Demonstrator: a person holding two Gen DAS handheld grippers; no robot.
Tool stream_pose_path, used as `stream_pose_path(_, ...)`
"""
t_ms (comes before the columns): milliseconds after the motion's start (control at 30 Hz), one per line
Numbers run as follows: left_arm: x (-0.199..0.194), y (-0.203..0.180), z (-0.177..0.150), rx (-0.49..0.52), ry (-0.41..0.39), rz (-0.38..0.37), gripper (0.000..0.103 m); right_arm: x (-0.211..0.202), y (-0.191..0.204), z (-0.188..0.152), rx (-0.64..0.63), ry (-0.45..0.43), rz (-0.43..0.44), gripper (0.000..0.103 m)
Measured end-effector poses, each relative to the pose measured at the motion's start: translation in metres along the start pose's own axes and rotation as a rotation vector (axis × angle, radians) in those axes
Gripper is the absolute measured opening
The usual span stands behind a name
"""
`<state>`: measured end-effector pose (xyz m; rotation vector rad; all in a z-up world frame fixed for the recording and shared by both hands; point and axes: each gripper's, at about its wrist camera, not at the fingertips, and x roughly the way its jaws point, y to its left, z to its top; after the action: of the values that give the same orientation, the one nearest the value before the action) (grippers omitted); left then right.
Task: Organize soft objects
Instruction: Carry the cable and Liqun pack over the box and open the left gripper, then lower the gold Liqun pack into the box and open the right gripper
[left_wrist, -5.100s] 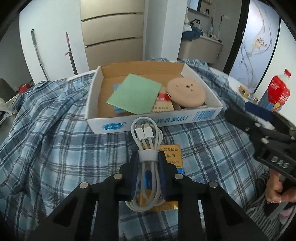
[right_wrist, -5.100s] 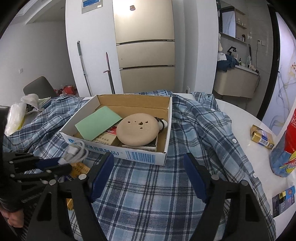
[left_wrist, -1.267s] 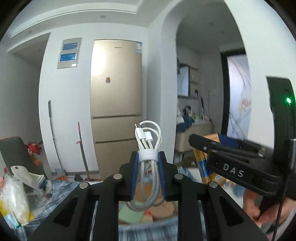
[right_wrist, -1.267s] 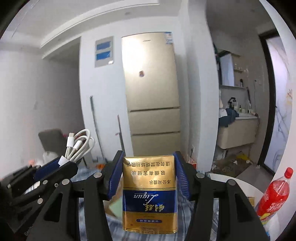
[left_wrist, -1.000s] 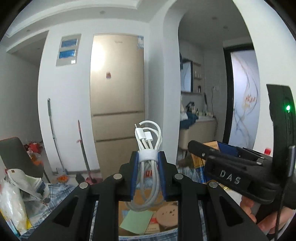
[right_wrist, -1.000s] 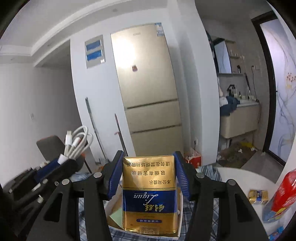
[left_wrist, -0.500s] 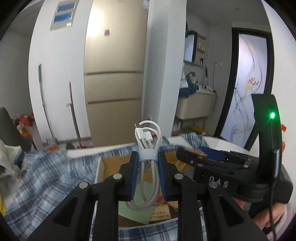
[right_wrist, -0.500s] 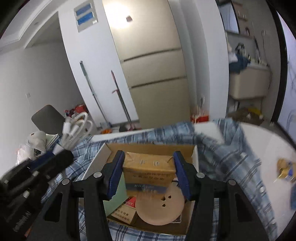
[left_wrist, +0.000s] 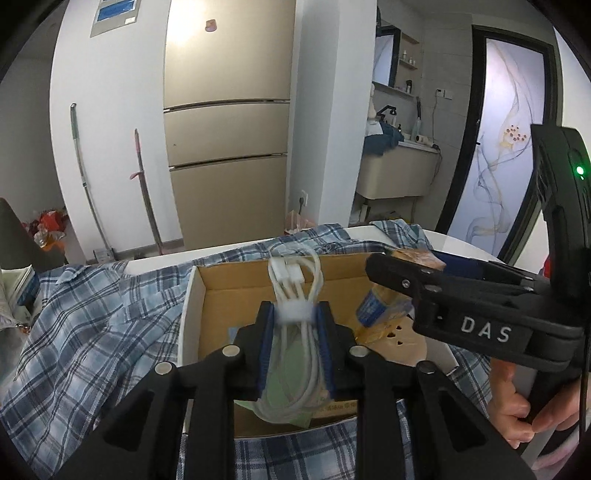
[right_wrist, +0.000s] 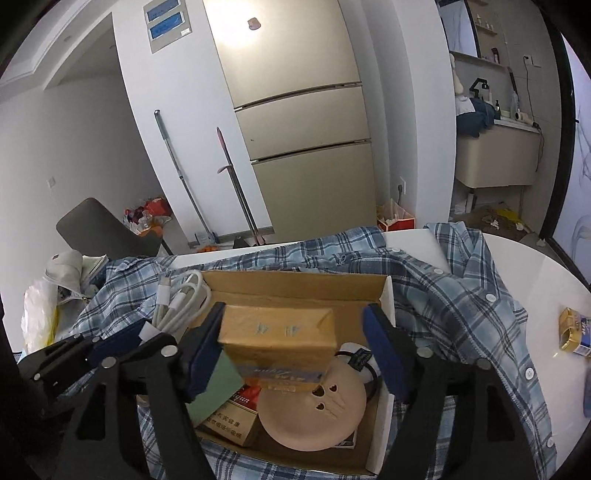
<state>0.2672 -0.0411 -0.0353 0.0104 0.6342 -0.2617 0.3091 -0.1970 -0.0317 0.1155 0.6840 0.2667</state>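
Note:
My left gripper (left_wrist: 295, 321) is shut on a coiled white cable (left_wrist: 295, 295) and holds it over the open cardboard box (left_wrist: 229, 295). The cable also shows at the left of the right wrist view (right_wrist: 181, 299). My right gripper (right_wrist: 295, 347) has opened; the gold packet (right_wrist: 277, 343) sits between the spread blue pads, tipped forward, leaning on the left pad over the box (right_wrist: 295, 284). In the left wrist view the right gripper (left_wrist: 424, 280) reaches in from the right with the packet (left_wrist: 384, 302) under it.
The box holds a tan round disc (right_wrist: 314, 410), a green sheet (right_wrist: 214, 384), a red and gold pack (right_wrist: 232, 417) and a black loop (right_wrist: 365, 362). It rests on a blue plaid shirt (right_wrist: 461, 288) over a white table (right_wrist: 535, 288). A small gold box (right_wrist: 576, 332) lies at the right.
Both grippers have come down from pointing at the room to over the box. The right gripper's jaws have spread and the gold packet has tipped forward into the box. The left still holds the cable.

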Motion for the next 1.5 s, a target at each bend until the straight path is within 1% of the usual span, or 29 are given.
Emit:
stream_pose_path(33, -0.001, 0.0, 0.0, -0.001, -0.007, 0.009, 0.042, 0.0, 0.0, 0.0, 0.0, 0.001, 0.0, 0.073)
stream_pose_path(67, -0.003, 0.0, 0.0, -0.001, -0.018, 0.019, 0.06, 0.0, 0.0, 0.0, 0.001, 0.0, 0.001, 0.074)
stream_pose_path(100, -0.005, -0.001, 0.001, 0.001, -0.029, 0.025, 0.068, 0.0, -0.001, 0.0, 0.002, -0.002, 0.002, 0.077)
stream_pose_path(133, -0.008, -0.001, 0.001, 0.004, -0.043, 0.029, 0.071, -0.001, -0.001, 0.0, 0.003, -0.006, 0.002, 0.077)
stream_pose_path(200, -0.011, -0.002, 0.002, 0.006, -0.052, 0.03, 0.071, -0.002, -0.001, 0.001, 0.002, -0.012, -0.001, 0.08)
stream_pose_path(400, -0.014, -0.001, 0.004, 0.004, -0.069, 0.051, 0.072, 0.001, -0.004, 0.001, 0.009, -0.007, -0.002, 0.082)
stream_pose_path(500, -0.017, 0.004, 0.005, -0.016, -0.081, 0.055, 0.072, 0.007, -0.006, 0.0, 0.008, 0.006, -0.011, 0.082)
stream_pose_path(600, -0.024, 0.009, 0.007, -0.038, -0.111, 0.075, 0.072, 0.016, -0.006, -0.002, -0.005, 0.028, -0.012, 0.085)
stream_pose_path(733, -0.028, 0.017, 0.009, -0.07, -0.126, 0.069, 0.072, 0.029, 0.0, -0.009, -0.041, 0.065, -0.019, 0.085)
stream_pose_path(867, -0.032, 0.019, 0.011, -0.077, -0.136, 0.065, 0.072, 0.04, 0.007, -0.016, -0.083, 0.103, -0.029, 0.085)
stream_pose_path(1033, -0.035, 0.018, 0.011, -0.074, -0.144, 0.063, 0.072, 0.039, 0.007, -0.017, -0.091, 0.12, -0.033, 0.085)
stream_pose_path(1100, -0.036, 0.018, 0.012, -0.075, -0.147, 0.059, 0.072, 0.034, 0.003, -0.013, -0.076, 0.111, -0.027, 0.085)
stream_pose_path(1200, -0.039, 0.018, 0.012, -0.08, -0.155, 0.059, 0.072, 0.022, -0.005, -0.004, -0.031, 0.073, -0.004, 0.085)
stream_pose_path(1300, -0.041, 0.018, 0.013, -0.086, -0.159, 0.053, 0.072, 0.013, -0.009, 0.001, -0.012, 0.027, 0.006, 0.085)
stream_pose_path(1400, -0.042, 0.018, 0.013, -0.087, -0.161, 0.053, 0.072, 0.015, -0.009, 0.002, -0.011, 0.024, 0.006, 0.085)
stream_pose_path(1500, -0.043, 0.017, 0.014, -0.084, -0.165, 0.049, 0.072, 0.02, -0.003, 0.0, -0.035, 0.033, 0.004, 0.085)
